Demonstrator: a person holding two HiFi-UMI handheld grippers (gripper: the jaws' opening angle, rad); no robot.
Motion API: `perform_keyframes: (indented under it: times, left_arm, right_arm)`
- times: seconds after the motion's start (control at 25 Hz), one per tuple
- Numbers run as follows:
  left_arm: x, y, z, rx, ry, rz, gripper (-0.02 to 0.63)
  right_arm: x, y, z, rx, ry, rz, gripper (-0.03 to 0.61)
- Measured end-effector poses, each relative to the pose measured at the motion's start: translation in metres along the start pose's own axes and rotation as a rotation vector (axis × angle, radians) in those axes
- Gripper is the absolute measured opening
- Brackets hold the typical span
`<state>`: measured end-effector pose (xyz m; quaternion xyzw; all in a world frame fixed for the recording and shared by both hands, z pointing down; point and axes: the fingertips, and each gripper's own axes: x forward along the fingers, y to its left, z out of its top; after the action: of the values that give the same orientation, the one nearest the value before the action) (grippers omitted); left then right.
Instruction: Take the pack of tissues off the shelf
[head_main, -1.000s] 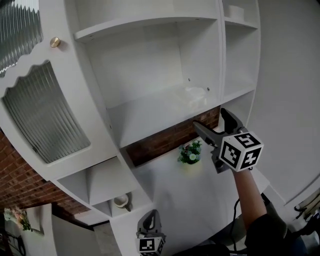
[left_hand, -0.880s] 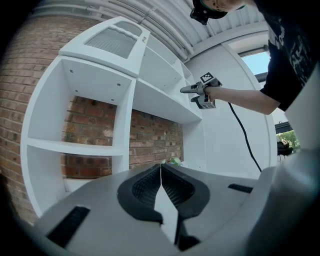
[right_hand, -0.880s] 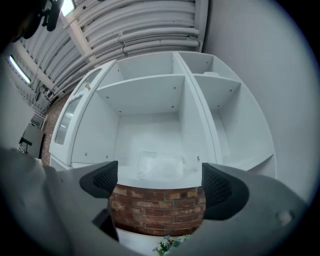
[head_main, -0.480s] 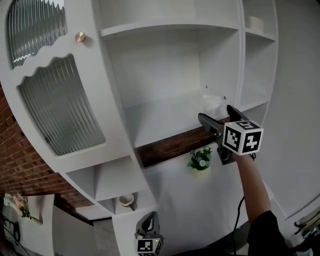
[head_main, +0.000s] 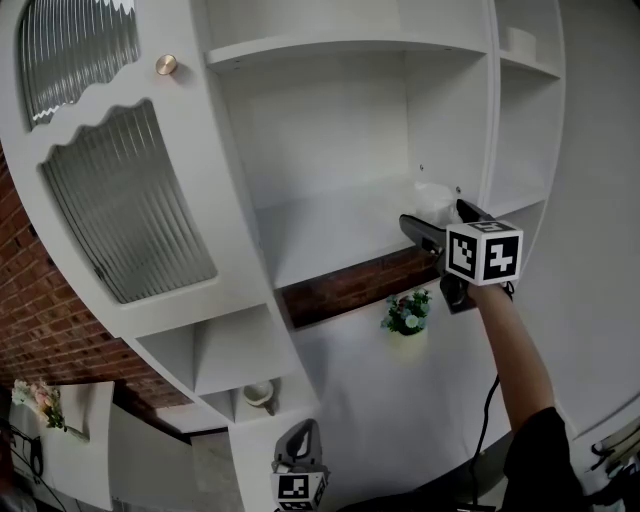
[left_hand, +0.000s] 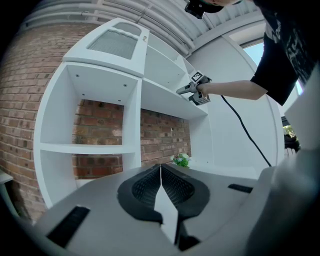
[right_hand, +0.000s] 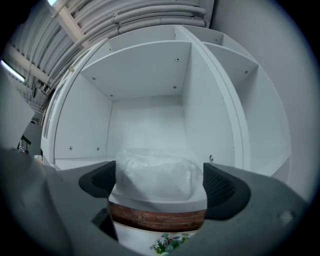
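Note:
The pack of tissues (head_main: 432, 199), a soft white bundle in clear wrap, lies at the right end of the middle white shelf (head_main: 330, 228), near the front edge. My right gripper (head_main: 436, 216) is raised to it and stands open. In the right gripper view the pack of tissues (right_hand: 156, 174) sits between the two dark pads (right_hand: 222, 184), and a gap shows on the right side. My left gripper (head_main: 301, 432) hangs low at the bottom of the head view. The left gripper (left_hand: 161, 176) is shut, with nothing between its pads.
A ribbed glass cabinet door (head_main: 122, 208) with a brass knob (head_main: 165, 65) is at the left. Below the shelf, against a brick wall, stands a small flower pot (head_main: 407, 312). A cup (head_main: 258, 392) sits in a lower cubby. An upright white divider (head_main: 490, 110) bounds the shelf on the right.
My right gripper has risen from below the shelf edge to the pack, and its jaws now stand on either side of it. The left gripper has stayed low.

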<state>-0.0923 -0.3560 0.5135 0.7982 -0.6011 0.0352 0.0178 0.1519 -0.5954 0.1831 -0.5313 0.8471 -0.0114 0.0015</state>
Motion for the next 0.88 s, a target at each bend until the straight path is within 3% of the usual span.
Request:
perform_keyframes:
  times: [0.16, 0.36, 0.44, 0.68, 0.88]
  left_arm:
    - [-0.004, 0.007, -0.002, -0.001, -0.002, 0.016, 0.011]
    - [-0.005, 0.009, 0.000, 0.001, -0.005, 0.017, 0.012]
    - [-0.005, 0.010, -0.003, 0.015, 0.003, 0.024, 0.011]
    - [-0.013, 0.036, -0.004, -0.015, 0.006, 0.106, 0.012]
    - [-0.016, 0.037, -0.006, -0.028, 0.022, 0.111, 0.011]
  right_arm:
    - [0.009, -0.001, -0.005, 0.030, 0.034, 0.027, 0.523]
    - [0.010, -0.002, -0.007, -0.013, 0.035, 0.004, 0.501]
    - [0.008, -0.003, -0.006, -0.013, 0.016, -0.008, 0.443]
    - [0.005, -0.001, -0.002, -0.003, -0.061, -0.034, 0.394]
    - [-0.001, -0.002, 0.004, 0.034, -0.125, -0.024, 0.367]
